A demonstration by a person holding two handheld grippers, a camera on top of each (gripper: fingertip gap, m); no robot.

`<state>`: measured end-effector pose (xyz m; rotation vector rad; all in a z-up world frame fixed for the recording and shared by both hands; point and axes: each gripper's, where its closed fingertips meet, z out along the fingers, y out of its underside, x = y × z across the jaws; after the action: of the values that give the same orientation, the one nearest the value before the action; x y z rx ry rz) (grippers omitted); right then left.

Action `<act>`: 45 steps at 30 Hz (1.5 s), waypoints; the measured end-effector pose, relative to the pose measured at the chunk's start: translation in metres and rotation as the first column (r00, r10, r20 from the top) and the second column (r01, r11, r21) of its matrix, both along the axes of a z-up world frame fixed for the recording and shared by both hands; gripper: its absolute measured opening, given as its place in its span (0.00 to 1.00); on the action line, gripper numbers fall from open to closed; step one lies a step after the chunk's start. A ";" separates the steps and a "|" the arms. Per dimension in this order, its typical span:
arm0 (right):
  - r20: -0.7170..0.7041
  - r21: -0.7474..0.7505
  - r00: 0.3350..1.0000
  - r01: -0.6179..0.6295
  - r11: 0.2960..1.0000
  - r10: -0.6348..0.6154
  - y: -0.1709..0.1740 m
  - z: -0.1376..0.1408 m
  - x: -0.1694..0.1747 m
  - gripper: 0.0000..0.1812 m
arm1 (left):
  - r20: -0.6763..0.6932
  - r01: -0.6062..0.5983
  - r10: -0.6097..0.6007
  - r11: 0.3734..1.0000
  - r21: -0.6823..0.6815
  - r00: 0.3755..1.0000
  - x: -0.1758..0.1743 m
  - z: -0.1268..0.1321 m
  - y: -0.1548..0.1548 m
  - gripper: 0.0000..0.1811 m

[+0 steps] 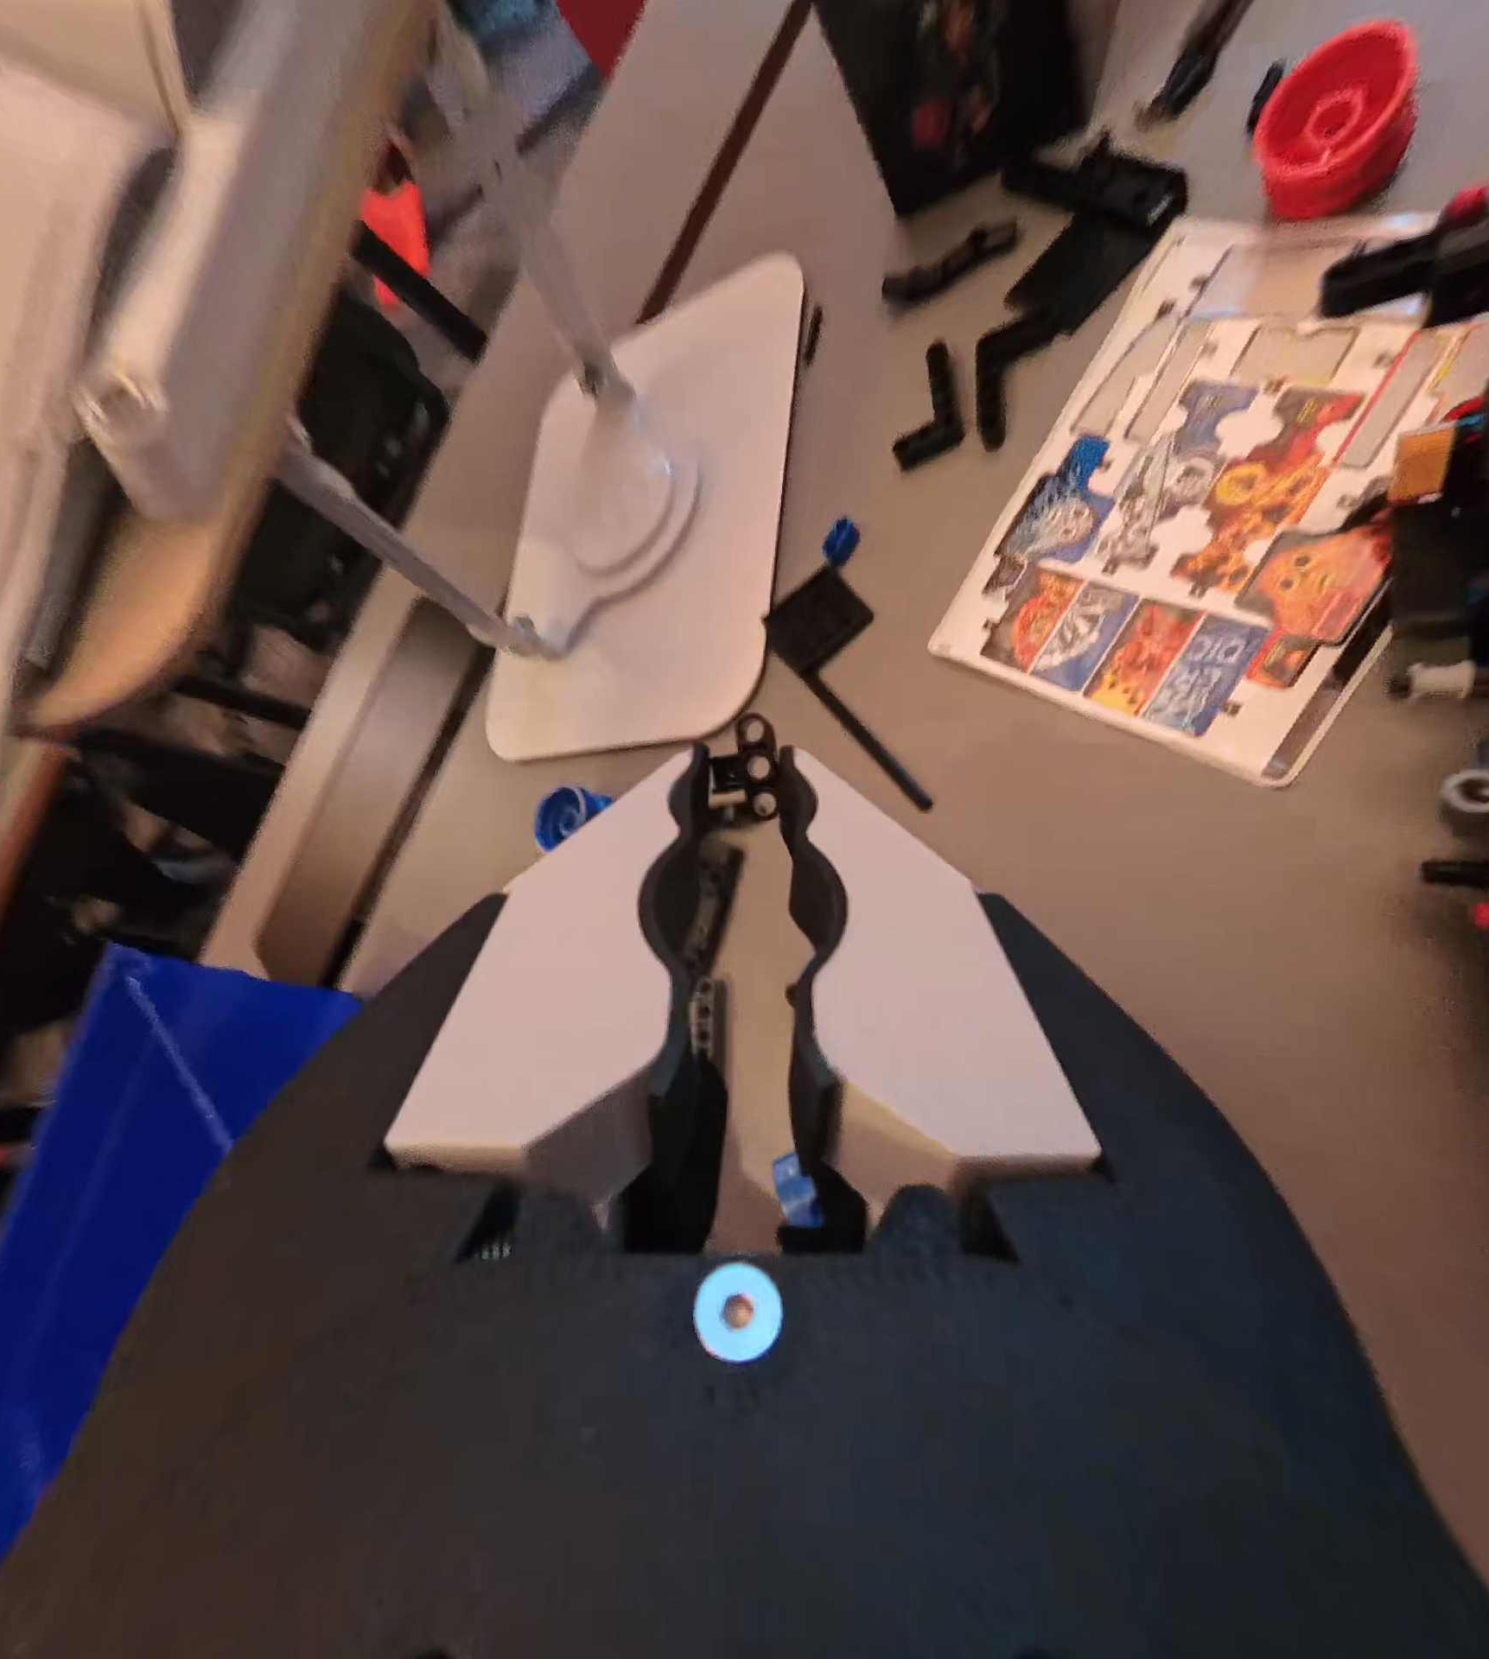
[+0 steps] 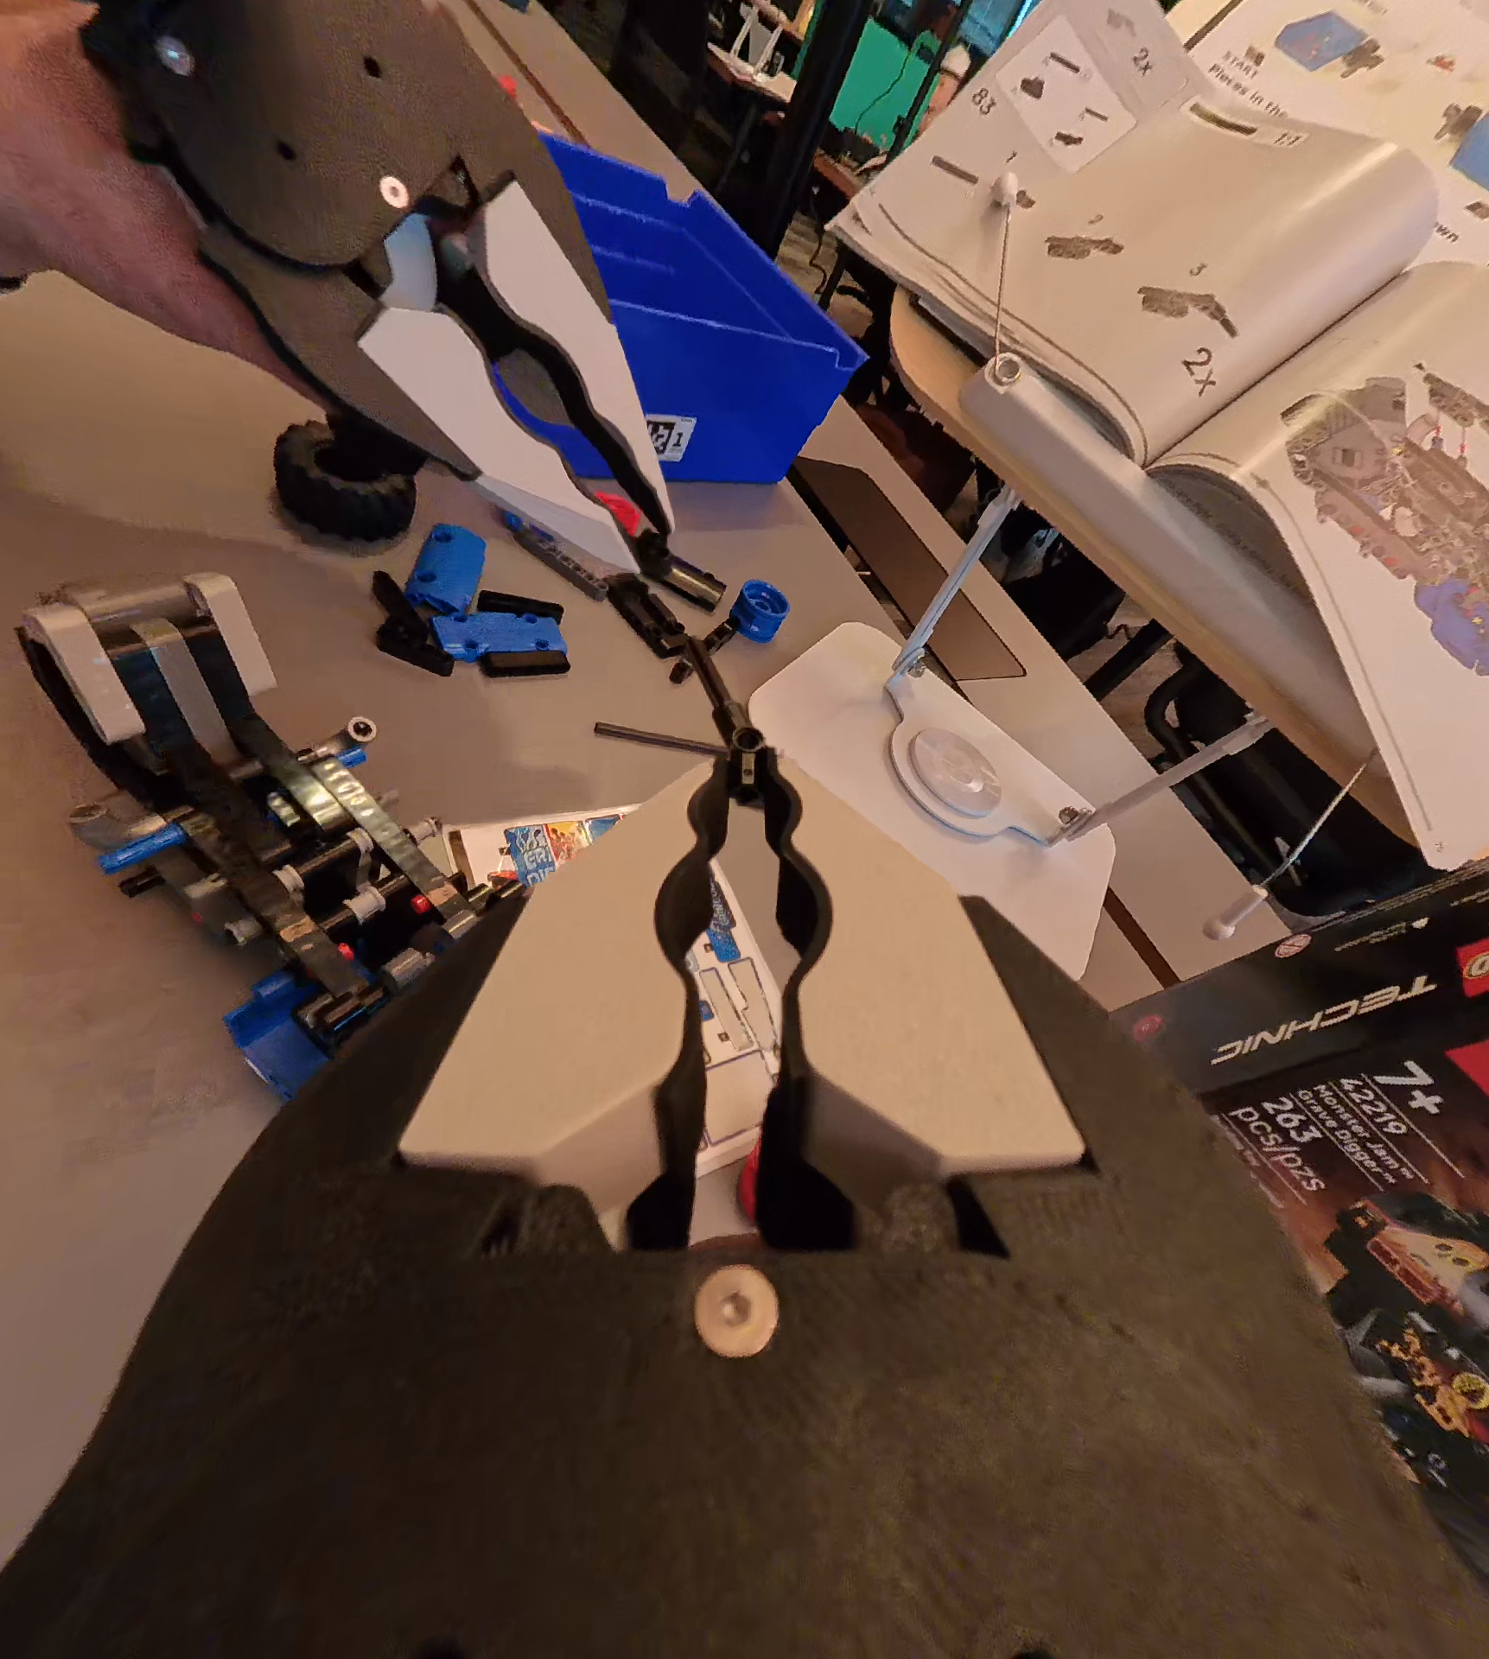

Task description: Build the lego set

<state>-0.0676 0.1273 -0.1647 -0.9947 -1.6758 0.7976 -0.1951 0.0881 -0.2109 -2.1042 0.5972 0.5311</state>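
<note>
In the left wrist view my left gripper [image 1: 745,776] is shut on a small black connector [image 1: 757,763] with round holes, held above the grey table [image 1: 1082,943]. The right wrist view shows this gripper [image 2: 652,539] at upper left, tips down over loose blue and black pieces [image 2: 489,628]. My right gripper [image 2: 745,772] is shut on a small black connector [image 2: 747,750]. Thin black axles [image 2: 655,738] show just beyond it; I cannot tell if they are joined to it. The partly built black, grey and blue chassis [image 2: 274,862] lies to its left.
A blue bin [image 2: 713,350] and a black tyre [image 2: 345,489] stand behind the left gripper. A white book stand [image 2: 929,772] holds the open instruction booklet [image 2: 1261,377]. The set's box [image 2: 1396,1122] is at right. A sticker sheet [image 1: 1171,557], black parts [image 1: 974,395] and red rims [image 1: 1338,117] lie ahead. Tip to tip, the grippers are about 15 centimetres apart.
</note>
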 end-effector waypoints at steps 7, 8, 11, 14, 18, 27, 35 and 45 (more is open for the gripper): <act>-0.060 0.030 0.998 -0.009 1.000 0.011 -0.010 0.013 0.000 0.03 | -0.133 0.204 -0.185 0.968 0.146 0.974 0.066 0.043 0.009 0.07; -0.062 0.037 0.998 -0.010 0.999 0.012 -0.011 0.014 0.000 0.03 | -0.156 0.226 -0.203 0.963 0.147 0.967 0.073 0.044 0.010 0.07; -0.066 0.061 0.998 -0.004 0.998 0.008 -0.011 0.015 0.001 0.03 | -0.207 0.273 -0.242 0.952 0.139 0.948 0.088 0.045 0.012 0.07; -0.057 0.109 0.998 0.015 0.994 -0.009 -0.009 0.014 0.002 0.03 | -0.222 0.286 -0.256 0.951 0.118 0.941 0.096 0.045 0.014 0.07; -0.074 0.077 0.997 0.006 0.997 -0.001 -0.008 0.018 0.003 0.03 | -0.246 0.322 -0.276 0.930 0.177 0.929 0.106 0.060 0.015 0.07; -0.077 0.062 0.997 -0.028 0.998 0.032 -0.011 0.024 0.009 0.03 | -0.294 0.378 -0.313 0.904 0.201 0.903 0.114 0.069 0.010 0.07; -0.047 0.112 0.998 -0.027 0.993 0.033 -0.011 0.020 0.010 0.03 | -0.367 0.419 -0.346 0.897 0.140 0.863 0.117 0.065 0.009 0.07; -0.010 0.195 1.000 -0.021 0.981 0.023 -0.011 0.016 0.012 0.03 | -0.392 0.423 -0.368 0.904 0.060 0.843 0.117 0.057 0.010 0.07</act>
<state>-0.0555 0.1159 -0.1489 -0.8354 -1.7207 0.6383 -0.0778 0.0980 -0.1535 -1.6812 1.1497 0.7148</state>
